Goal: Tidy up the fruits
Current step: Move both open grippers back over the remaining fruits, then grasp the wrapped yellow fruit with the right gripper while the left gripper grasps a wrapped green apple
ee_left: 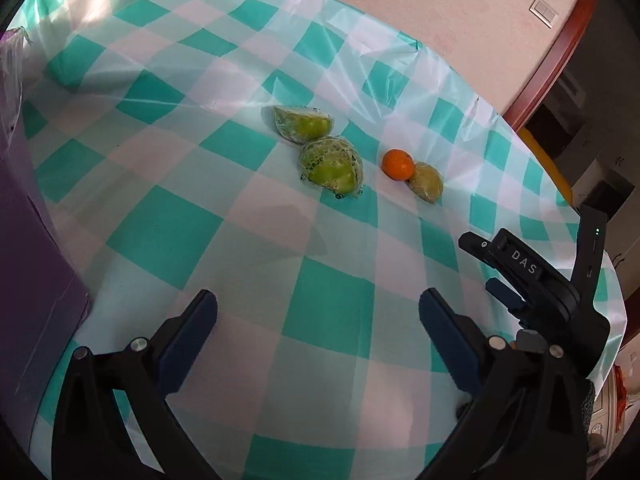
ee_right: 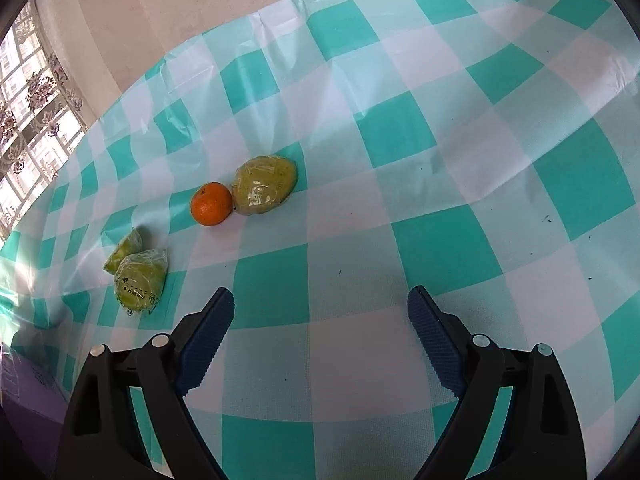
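Note:
An orange tangerine (ee_left: 397,164) (ee_right: 211,203) lies on the checked tablecloth, touching a wrapped yellow-green fruit (ee_left: 427,182) (ee_right: 265,190). Two wrapped green fruits lie to its left: a whole one (ee_left: 331,165) (ee_right: 139,283) and a cut half (ee_left: 303,123) (ee_right: 124,249), close together. My left gripper (ee_left: 318,308) is open and empty, above the cloth, short of the fruits. My right gripper (ee_right: 321,308) is open and empty, to the right of the fruits; its body (ee_left: 532,280) also shows in the left wrist view.
A purple box (ee_left: 28,240) (ee_right: 24,384) stands at the table's left side. The table's far edge meets a pinkish wall (ee_left: 400,4). A window with a lace curtain (ee_right: 28,120) is at the left. A wooden door frame (ee_left: 560,56) is at the right.

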The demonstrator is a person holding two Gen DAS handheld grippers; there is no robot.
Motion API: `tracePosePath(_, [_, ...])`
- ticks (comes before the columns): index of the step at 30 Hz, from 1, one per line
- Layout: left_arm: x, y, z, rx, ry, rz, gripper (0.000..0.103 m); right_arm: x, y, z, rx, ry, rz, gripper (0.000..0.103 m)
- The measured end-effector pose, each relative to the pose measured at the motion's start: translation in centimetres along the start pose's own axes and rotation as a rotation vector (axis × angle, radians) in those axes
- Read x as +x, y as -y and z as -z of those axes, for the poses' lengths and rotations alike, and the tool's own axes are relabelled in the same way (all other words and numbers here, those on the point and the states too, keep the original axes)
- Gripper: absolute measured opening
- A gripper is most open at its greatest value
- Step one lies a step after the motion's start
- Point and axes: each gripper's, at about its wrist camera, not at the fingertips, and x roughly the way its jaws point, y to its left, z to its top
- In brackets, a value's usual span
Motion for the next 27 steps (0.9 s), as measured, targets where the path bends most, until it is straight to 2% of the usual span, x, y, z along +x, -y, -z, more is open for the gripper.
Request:
tracePosePath(5, [2.3,1.8,-1.8,0.055,-0.013,-0.02,0.101,3.3,-2.6,-2.8,-0.101,-0.022,0.077,0.08])
tracePosePath(16, [5.7,2.8,-5.4,0.035,0.0,-0.074,0.101,8.7,-7.7,-6.1,-0.258,-0.064,0.197,0.075])
tracePosePath(24, [7.2,3.1,-6.6,0.039,-0.001,-0.121,0.101,10.0,-8.6,-6.8,-0.261,-0.09,0.169,0.081])
tracePosePath(26, [7.6,3.2,-6.8,0.041,-0.001,-0.14,0.101,9.8,-9.0,-6.6,-0.282,-0.079,0.145,0.071])
tracePosePath(27, [7.9,3.3,-7.0,0.046,-0.003,-0.152,0.101,9.6,-9.2,-6.4,-0.287,-0.074,0.149,0.06])
